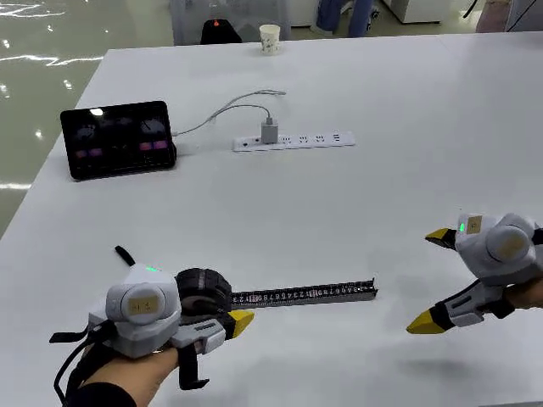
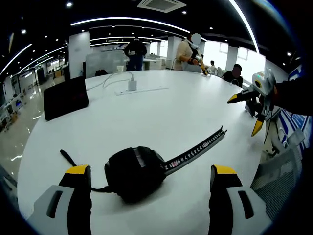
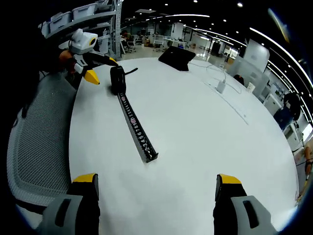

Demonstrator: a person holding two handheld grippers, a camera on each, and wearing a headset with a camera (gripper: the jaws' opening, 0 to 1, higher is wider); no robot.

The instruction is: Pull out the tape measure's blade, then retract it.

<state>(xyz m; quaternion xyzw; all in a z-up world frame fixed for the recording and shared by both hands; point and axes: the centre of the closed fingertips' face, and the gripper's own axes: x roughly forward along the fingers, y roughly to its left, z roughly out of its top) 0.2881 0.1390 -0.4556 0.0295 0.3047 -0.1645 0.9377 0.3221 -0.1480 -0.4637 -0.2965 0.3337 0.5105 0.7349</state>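
My left gripper (image 2: 150, 171) is spread, with the black tape measure case (image 2: 134, 172) between its jaws, unpinched. Its numbered blade (image 2: 195, 149) lies drawn out flat on the white table (image 1: 339, 203). My right gripper (image 3: 156, 178) is spread too, short of the blade's tip, with bare tabletop beyond.

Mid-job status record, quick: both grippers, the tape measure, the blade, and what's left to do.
left gripper: open, jaws either side of the tape measure case, not clamping it
right gripper: open, apart from the blade's end
blade: extended, lying flat on the white table
remaining: retraction, judging by the extended blade
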